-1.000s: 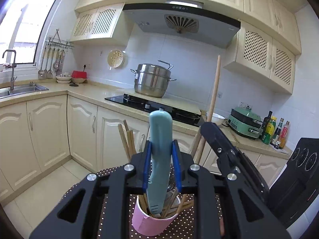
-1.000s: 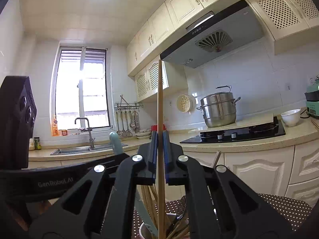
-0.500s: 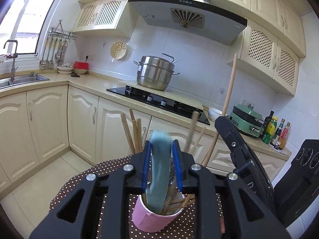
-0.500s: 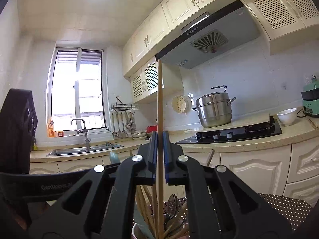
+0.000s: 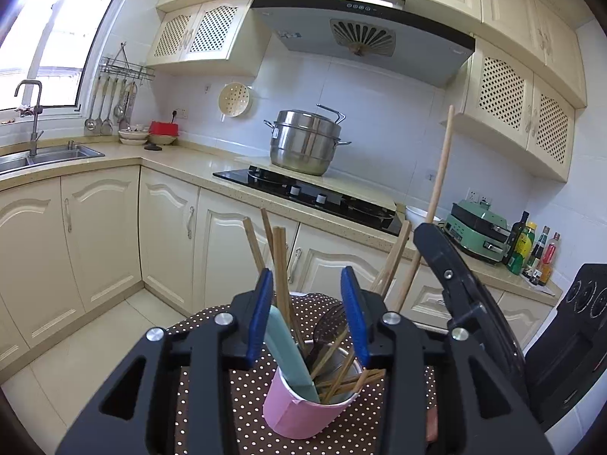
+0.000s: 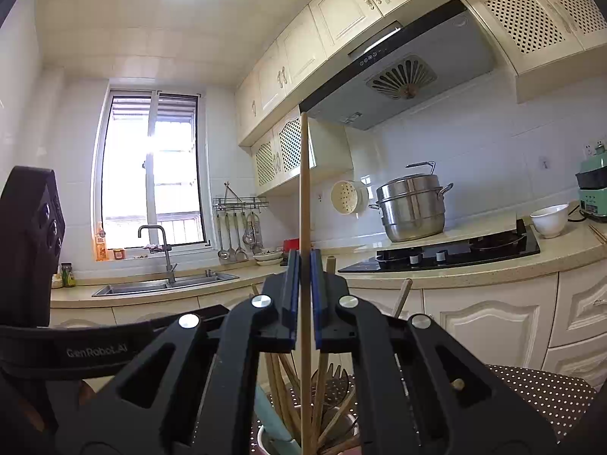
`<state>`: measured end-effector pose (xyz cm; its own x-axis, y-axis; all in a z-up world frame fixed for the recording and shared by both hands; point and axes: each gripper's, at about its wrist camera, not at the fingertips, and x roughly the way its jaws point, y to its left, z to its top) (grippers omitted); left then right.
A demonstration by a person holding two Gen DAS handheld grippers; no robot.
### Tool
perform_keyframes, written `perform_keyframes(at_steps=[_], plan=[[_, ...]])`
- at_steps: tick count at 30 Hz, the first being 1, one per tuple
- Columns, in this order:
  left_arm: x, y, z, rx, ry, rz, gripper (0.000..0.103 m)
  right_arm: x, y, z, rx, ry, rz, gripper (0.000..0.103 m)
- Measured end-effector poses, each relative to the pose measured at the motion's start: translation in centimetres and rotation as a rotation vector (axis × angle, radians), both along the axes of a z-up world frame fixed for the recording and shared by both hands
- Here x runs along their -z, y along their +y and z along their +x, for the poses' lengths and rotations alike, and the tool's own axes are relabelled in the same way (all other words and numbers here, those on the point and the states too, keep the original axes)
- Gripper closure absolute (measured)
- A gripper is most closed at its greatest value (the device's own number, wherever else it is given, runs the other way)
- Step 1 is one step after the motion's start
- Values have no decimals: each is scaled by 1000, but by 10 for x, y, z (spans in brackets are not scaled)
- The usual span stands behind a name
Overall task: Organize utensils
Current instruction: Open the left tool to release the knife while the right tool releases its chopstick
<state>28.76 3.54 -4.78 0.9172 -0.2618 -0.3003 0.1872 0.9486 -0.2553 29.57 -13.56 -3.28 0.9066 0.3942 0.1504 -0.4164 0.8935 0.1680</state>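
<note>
Table (image 5: pixel 212 345) with dotted brown cloth carries pink cup (image 5: pixel 299 409), full of wooden chopsticks and dark utensils. Teal handle (image 5: pixel 288 349) stands tilted in the cup, leaning by the left pad. Left tongs (image 5: pixel 307 318) have just been opening, pads clear of the handle, gripping nothing. Right tongs (image 6: pixel 303 295) clamped on long wooden stick (image 6: pixel 304 197), upright, lower end down in the cup

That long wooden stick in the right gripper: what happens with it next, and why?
Probably lower it and let go. The right gripper is shut on the wooden stick, upright over the pink cup, while the left gripper, jaws just opened, has released the teal utensil inside.
</note>
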Motion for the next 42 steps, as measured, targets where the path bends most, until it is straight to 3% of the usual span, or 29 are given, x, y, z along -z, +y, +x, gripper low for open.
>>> perform_keyframes(at_steps=[17, 18, 22, 27, 36, 42], plan=[[4, -2, 2, -11, 18, 13, 64, -2, -1, 0, -5, 20, 6, 95], [3, -2, 2, -12, 18, 14, 64, -2, -1, 1, -6, 24, 6, 92], [-1, -3, -1, -23, 10, 31, 63, -4, -3, 2, -21, 37, 23, 64], [-8, 1, -10, -43, -9, 43, 61, -14, -3, -6, -8, 8, 12, 51], [-25, 3, -45, -85, -53, 73, 52, -47, -9, -36, 21, -57, -14, 38], [-26, 5, -78, -121, -68, 84, 44, -60, -10, -67, 74, -72, -102, 31]])
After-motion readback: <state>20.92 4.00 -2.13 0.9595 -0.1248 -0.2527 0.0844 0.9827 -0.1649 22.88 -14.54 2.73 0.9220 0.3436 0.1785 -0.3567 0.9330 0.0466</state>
